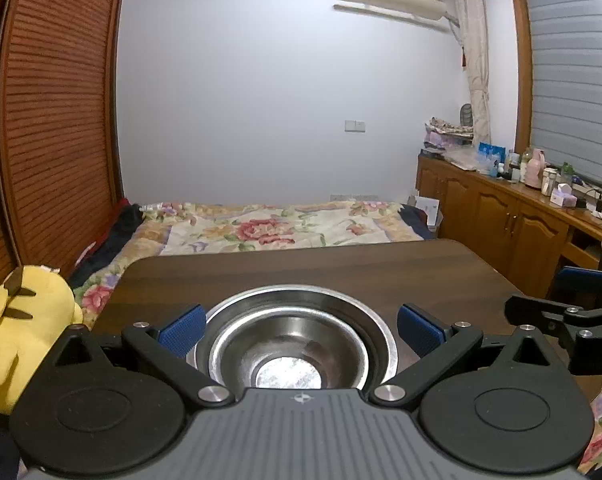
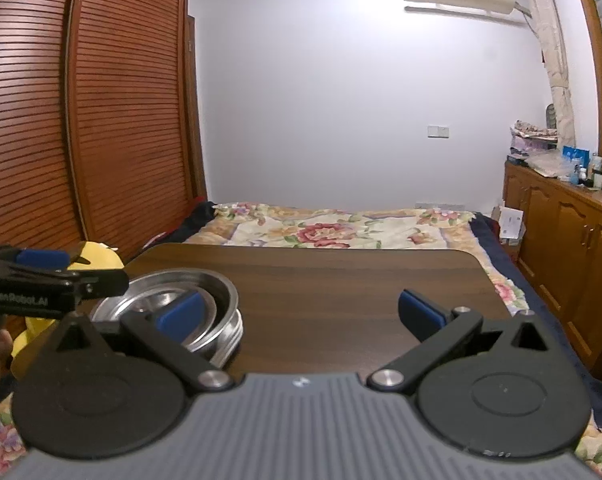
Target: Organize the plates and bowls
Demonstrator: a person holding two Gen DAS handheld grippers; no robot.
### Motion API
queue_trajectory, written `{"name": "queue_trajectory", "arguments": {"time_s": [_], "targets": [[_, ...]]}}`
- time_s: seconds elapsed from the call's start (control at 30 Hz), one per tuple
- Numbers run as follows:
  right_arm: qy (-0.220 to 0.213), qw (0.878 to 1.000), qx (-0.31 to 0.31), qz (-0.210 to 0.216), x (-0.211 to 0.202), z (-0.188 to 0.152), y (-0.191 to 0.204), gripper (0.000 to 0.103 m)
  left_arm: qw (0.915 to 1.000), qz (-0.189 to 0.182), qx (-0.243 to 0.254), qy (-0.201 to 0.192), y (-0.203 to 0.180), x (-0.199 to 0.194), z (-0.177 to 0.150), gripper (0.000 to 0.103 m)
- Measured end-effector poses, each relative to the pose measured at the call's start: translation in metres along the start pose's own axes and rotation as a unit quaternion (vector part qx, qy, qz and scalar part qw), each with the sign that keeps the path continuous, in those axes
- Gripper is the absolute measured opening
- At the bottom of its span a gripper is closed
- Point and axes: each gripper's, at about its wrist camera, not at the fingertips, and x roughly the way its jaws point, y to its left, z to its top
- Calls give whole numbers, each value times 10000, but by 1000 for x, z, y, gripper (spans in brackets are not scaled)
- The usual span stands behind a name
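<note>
Across the lower middle of the left wrist view, a stack of shiny stainless-steel bowls sits on the dark brown wood-grain table, a smaller bowl nested inside a wider, shallower one. The left gripper hangs just above it with its jaws released, the blue-padded fingertips spread to either side of the stack's rim and touching nothing. At the right edge of that frame, part of the other tool's black linkage shows.

Seen from the right wrist view, the same steel stack lies at lower left, near the table's left corner, partly behind that tool's left finger. The right gripper is also released, its jaws wide over bare wood at lower centre. The left tool's black body enters from the left edge of that frame, over the stack.

Beyond the table, a bed with a floral quilt fills the middle, and a yellow plush toy sits at far left.
</note>
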Motion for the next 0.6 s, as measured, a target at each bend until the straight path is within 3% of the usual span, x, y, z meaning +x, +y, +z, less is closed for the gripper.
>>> {"name": "queue_trajectory", "arguments": {"time_s": [0.27, 0.6], "targets": [[21, 9998, 44, -175, -4, -9, 2, 103, 9997, 219, 66, 86, -7, 0, -9, 103], [92, 9995, 190, -219, -6, -17, -1, 103, 9995, 202, 136, 193, -19, -7, -29, 103]]}}
